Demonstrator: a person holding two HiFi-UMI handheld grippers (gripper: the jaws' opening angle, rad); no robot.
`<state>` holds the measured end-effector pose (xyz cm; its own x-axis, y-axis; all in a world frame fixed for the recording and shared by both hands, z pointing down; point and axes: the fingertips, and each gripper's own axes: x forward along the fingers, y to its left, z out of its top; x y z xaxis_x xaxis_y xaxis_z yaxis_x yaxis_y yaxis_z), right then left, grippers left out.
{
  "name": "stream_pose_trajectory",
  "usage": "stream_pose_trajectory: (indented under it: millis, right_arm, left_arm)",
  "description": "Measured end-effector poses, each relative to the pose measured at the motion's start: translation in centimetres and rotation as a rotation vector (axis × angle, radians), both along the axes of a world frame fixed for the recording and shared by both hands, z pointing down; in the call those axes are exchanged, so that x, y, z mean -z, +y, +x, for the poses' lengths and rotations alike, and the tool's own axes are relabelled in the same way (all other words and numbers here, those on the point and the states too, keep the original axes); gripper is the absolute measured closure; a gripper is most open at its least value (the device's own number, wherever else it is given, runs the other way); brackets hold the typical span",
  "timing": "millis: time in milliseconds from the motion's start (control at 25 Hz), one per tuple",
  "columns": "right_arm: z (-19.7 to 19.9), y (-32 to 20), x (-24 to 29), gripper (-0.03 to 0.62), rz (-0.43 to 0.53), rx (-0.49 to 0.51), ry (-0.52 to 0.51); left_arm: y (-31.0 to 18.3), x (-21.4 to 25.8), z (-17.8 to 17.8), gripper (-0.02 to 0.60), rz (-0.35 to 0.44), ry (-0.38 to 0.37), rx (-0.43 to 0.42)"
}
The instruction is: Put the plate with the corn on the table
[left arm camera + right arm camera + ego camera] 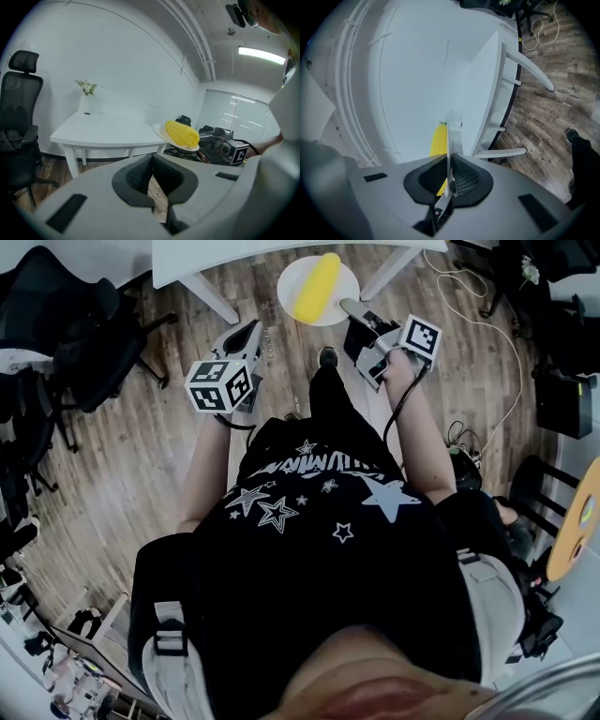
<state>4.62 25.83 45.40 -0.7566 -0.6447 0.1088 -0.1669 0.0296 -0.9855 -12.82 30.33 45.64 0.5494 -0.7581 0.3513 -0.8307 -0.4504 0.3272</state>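
Note:
A white plate (342, 282) carrying a yellow corn cob (317, 287) hangs in the air just in front of the white table (187, 261), over the wooden floor. My right gripper (352, 309) is shut on the plate's near rim. In the right gripper view the plate (448, 140) shows edge-on between the pads, with the corn (438, 143) on its left and the table (480, 93) beyond. My left gripper (247, 337) is held lower left of the plate, shut and holding nothing. Its own view shows the plate (161, 133), the corn (182, 134) and the table (98, 133) ahead.
Black office chairs (84, 334) stand to the left of the table. A small vase of flowers (86, 89) sits at the table's far end. Cables (487, 324) trail over the floor at the right, near dark equipment. A person's shoe (328, 356) is below the plate.

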Motion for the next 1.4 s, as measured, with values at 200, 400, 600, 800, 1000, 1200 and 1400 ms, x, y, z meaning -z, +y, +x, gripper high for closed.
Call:
stream_pose_trajectory:
  millis: [200,400,600,800,1000,1200,1400]
  right_arm:
    - [0.4,-4.6,0.0,0.571,0.015,0.022,0.016]
    - [0.7,-7.8,-0.1,0.569,0.02,0.052,0.016]
    - [0.9,-14.3,0.1,0.569,0.018,0.085,0.015]
    - [2.0,-19.7,-0.2,0.569,0.013,0.119,0.035]
    - [4.0,-24.2,-0.1,0.569,0.013,0.135,0.029]
    - [5.4,-27.8,-0.3,0.569,0.015,0.145,0.01]
    - [6.9,-30.9,-0.1,0.569,0.023,0.154,0.005]
  left_arm:
    - [-4.0,0.1,0.1,0.574,0.0,-0.005,0.019]
    - [-7.3,0.4,0.4,0.575,0.01,-0.014,0.04]
    - [-13.8,0.9,0.8,0.574,0.01,-0.023,0.057]
    - [-18.9,0.6,1.9,0.574,-0.003,-0.013,0.09]
    - [-23.1,0.3,4.3,0.574,-0.013,-0.015,0.096]
    - [-26.6,0.3,6.2,0.575,-0.009,-0.02,0.105]
    - [-29.4,0.3,7.3,0.574,-0.011,-0.024,0.126]
